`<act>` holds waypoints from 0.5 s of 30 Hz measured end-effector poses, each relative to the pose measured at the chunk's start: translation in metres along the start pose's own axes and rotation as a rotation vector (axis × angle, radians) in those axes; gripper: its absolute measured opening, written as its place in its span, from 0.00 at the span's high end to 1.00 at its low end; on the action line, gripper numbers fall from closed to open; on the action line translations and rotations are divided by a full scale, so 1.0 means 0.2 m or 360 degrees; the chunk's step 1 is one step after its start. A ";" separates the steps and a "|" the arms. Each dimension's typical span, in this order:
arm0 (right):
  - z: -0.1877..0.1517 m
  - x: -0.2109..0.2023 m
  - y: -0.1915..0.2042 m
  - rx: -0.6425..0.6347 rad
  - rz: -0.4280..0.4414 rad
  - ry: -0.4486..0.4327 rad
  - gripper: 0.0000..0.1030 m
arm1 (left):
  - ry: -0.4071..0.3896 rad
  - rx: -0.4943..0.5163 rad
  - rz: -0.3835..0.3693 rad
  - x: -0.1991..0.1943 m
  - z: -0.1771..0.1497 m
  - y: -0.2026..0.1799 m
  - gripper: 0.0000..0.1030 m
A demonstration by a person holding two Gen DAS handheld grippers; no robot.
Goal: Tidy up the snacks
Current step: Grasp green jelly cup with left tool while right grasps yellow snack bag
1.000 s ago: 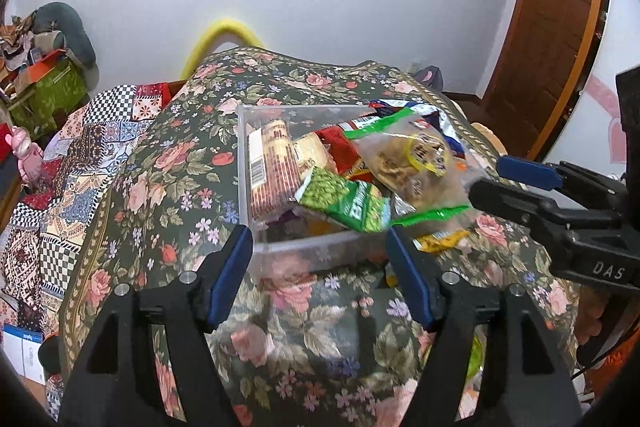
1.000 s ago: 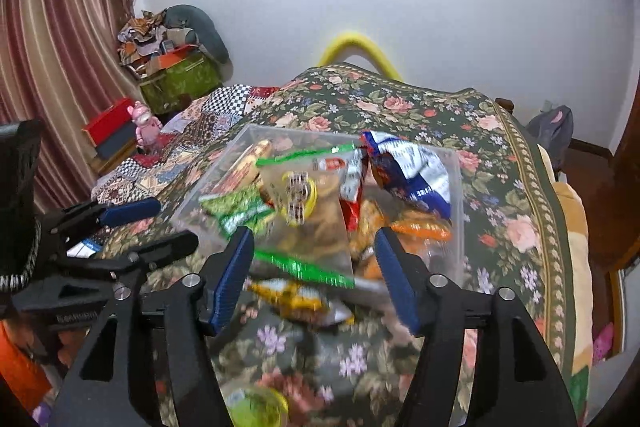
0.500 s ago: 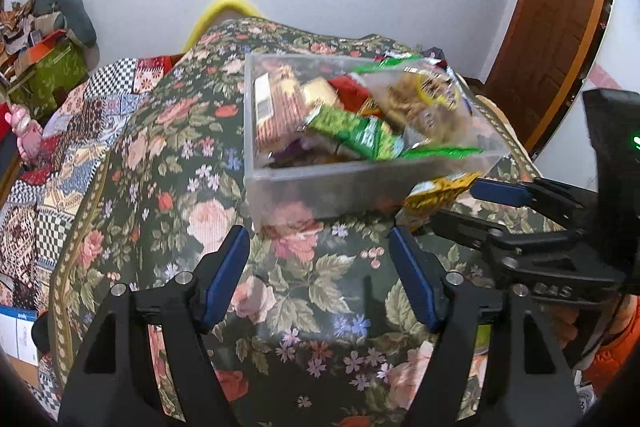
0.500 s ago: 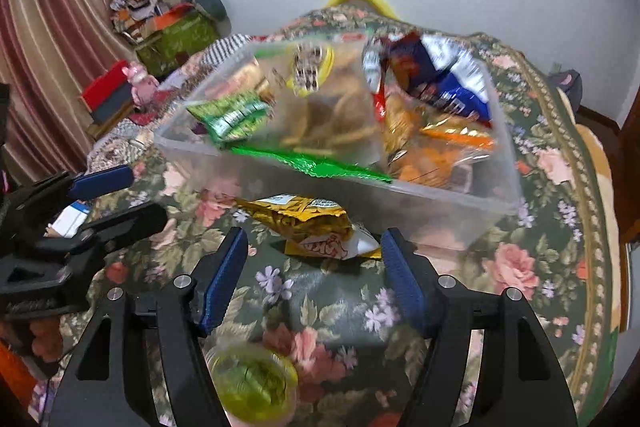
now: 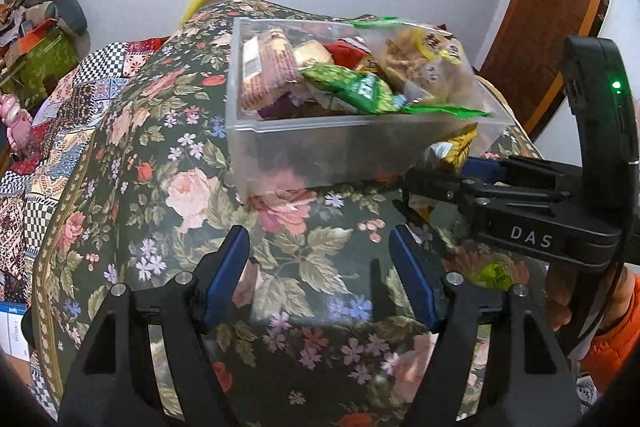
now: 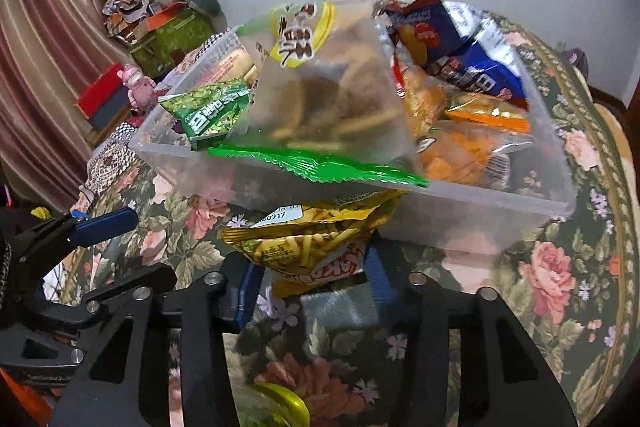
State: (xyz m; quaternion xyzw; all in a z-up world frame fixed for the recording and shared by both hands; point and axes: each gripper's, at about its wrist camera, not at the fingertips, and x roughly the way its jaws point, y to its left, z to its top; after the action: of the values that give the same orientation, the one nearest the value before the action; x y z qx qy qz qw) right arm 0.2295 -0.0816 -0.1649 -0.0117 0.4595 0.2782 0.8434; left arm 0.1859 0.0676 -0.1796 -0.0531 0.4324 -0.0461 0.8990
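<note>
Lying crosswise between right gripper [image 6: 310,277] pads: yellow snack packet [image 6: 308,241]

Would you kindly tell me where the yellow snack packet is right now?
In the right wrist view, the yellow snack packet lies on the floral cloth against the clear bin's near wall, pinched in the right tool.

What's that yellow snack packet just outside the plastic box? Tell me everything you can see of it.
The yellow snack packet is a crinkly, shiny foil-like bag printed with pale stick-shaped fries, with a white date label at its top edge and an orange-red band with lettering lower down. It lies outside the clear plastic box, against its near wall, on the flowered cloth. The right gripper has just been closing and now pinches the packet's lower end between its blue pads. The green-edged bag in the box overhangs it.
</note>
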 end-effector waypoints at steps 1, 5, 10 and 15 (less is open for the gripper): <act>-0.01 -0.02 0.00 -0.0006 -0.0005 -0.0009 0.61 | 0.0001 0.0004 -0.0007 -0.01 -0.01 -0.02 0.30; -0.05 -0.14 -0.03 -0.0026 -0.0032 -0.0061 0.61 | -0.0001 0.0020 -0.0043 -0.05 -0.02 -0.09 0.30; -0.12 -0.30 -0.11 0.0004 -0.0061 -0.0115 0.61 | 0.0034 0.0043 -0.0108 -0.09 -0.05 -0.23 0.27; -0.19 -0.44 -0.16 0.0045 -0.0082 -0.0159 0.61 | 0.0085 0.0090 -0.0142 -0.08 -0.11 -0.39 0.23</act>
State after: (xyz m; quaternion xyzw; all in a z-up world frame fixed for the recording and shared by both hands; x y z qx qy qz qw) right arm 0.1787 -0.1599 -0.1246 0.0023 0.4204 0.2500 0.8722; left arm 0.1556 -0.0094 -0.1697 -0.0457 0.4518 -0.0995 0.8854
